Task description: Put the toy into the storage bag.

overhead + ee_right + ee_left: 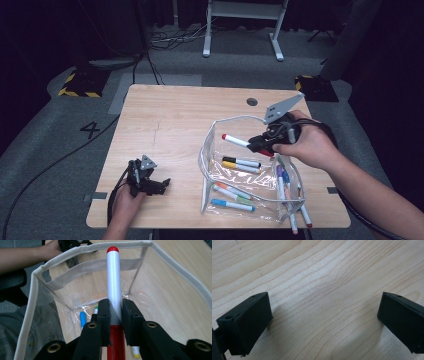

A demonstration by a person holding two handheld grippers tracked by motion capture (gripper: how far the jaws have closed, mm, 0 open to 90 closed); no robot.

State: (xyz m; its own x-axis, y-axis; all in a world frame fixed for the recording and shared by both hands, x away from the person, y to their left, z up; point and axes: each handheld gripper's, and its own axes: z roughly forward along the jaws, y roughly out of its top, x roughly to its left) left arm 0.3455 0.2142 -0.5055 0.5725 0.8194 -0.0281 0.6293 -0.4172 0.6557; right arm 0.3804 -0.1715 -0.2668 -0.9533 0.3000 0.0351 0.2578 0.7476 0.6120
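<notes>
A clear plastic pouch (212,131) with a white fabric rim stands open on the right half of the wooden table (165,120). Several markers lie inside it, among them a blue one (232,205) and a yellow one (242,168). My right gripper (260,145) hangs over the pouch mouth, shut on a white marker with red ends (235,140). In the right gripper view the marker (114,277) runs straight out between the pads (103,315) over the pouch rim (75,255). My left gripper (162,184) rests on the table at the front left, its jaws wide apart over bare wood (324,290).
More markers (292,210) lie under the pouch's right side near the front edge. A round cable hole (252,101) sits at the table's back. Beyond the table are a grey floor, cables and a white desk frame (242,25).
</notes>
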